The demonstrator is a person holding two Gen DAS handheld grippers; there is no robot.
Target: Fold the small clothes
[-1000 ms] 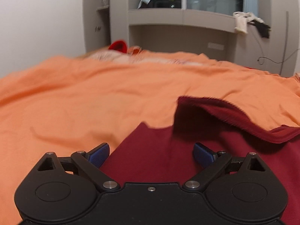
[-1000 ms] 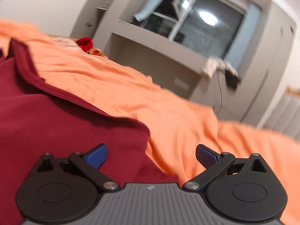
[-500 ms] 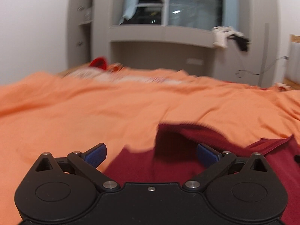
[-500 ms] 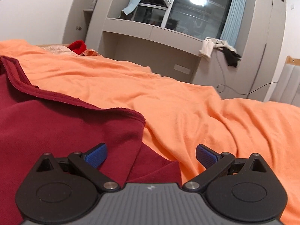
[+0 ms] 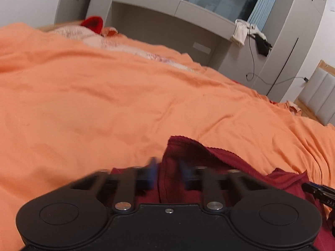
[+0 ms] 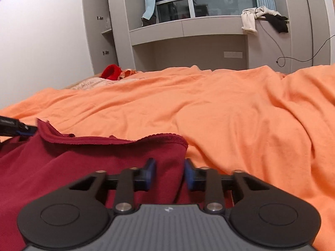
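Note:
A dark red garment point(image 5: 211, 156) lies crumpled on the orange bed cover point(image 5: 125, 104), its ribbed hem lifted into a fold. My left gripper point(image 5: 167, 173) is at its left corner. The jaws are closing, motion-blurred, with a raised ridge of the cloth between the blue pads. My right gripper point(image 6: 170, 173) is at the garment's point(image 6: 83, 163) right edge, and its jaws are closing too, with the cloth's edge bunched between the pads. Each gripper shows at the border of the other's view: the right gripper point(image 5: 318, 190) and the left gripper point(image 6: 16, 127).
The orange cover point(image 6: 230, 115) spreads wide beyond the garment, with wrinkles to the right. A bright red item point(image 5: 93, 23) and pale bedding lie at the far end. Behind stand a grey shelf unit point(image 6: 188, 29) with draped clothes point(image 6: 249, 21) and a hanging cable.
Both grippers went from wide open to nearly closed around the garment's edge. Both have rolled and shifted, and the hem between them now stands up in a ridge.

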